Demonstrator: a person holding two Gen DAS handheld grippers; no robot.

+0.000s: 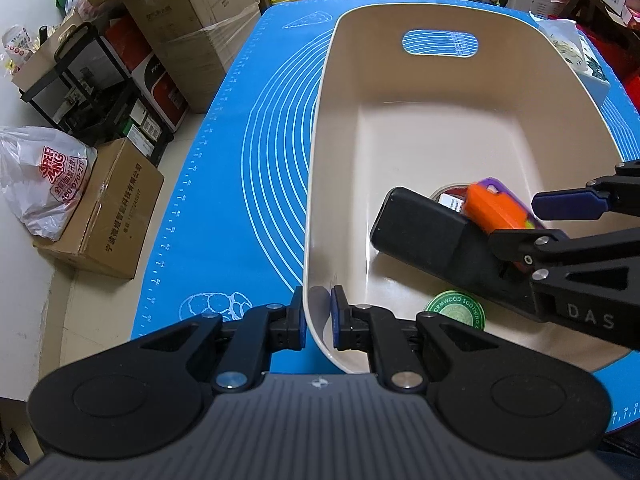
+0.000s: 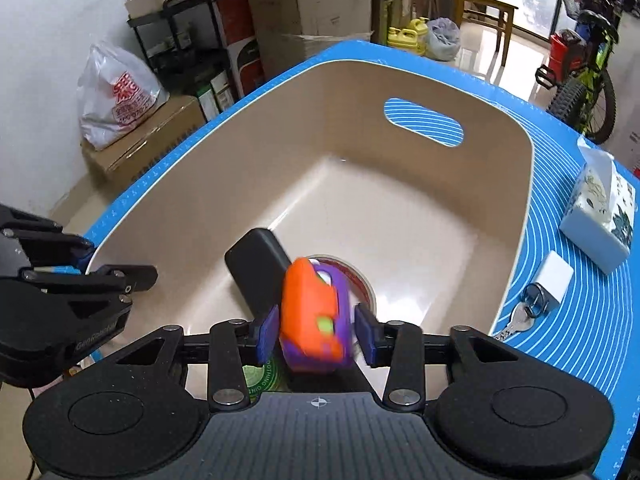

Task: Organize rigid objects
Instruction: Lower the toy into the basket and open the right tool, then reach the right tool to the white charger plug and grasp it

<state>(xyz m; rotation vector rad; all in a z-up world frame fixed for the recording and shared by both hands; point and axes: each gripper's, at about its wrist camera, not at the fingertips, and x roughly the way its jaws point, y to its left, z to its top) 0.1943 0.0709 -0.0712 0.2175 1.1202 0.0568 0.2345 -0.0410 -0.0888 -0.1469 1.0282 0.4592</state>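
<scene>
- Toy (image 2: 314,316), orange and purple, sits between the fingers of the right hand-held gripper (image 2: 316,332). The fingers stand a little apart from its sides, so it looks let go or only loosely held.
- Toy's long side points up toward 12 o'clock, over the beige tub (image 2: 516,208).
- Left hand-held gripper (image 1: 318,312) straddles the tub's near rim at 9 o'clock, fingers close to the wall.
- Black box (image 2: 260,268), green tin (image 1: 456,312) and tape roll (image 2: 360,280) lie partly hidden below.
- Keys (image 2: 524,312) wait at 3 o'clock on the tabletop (image 2: 580,320).
</scene>
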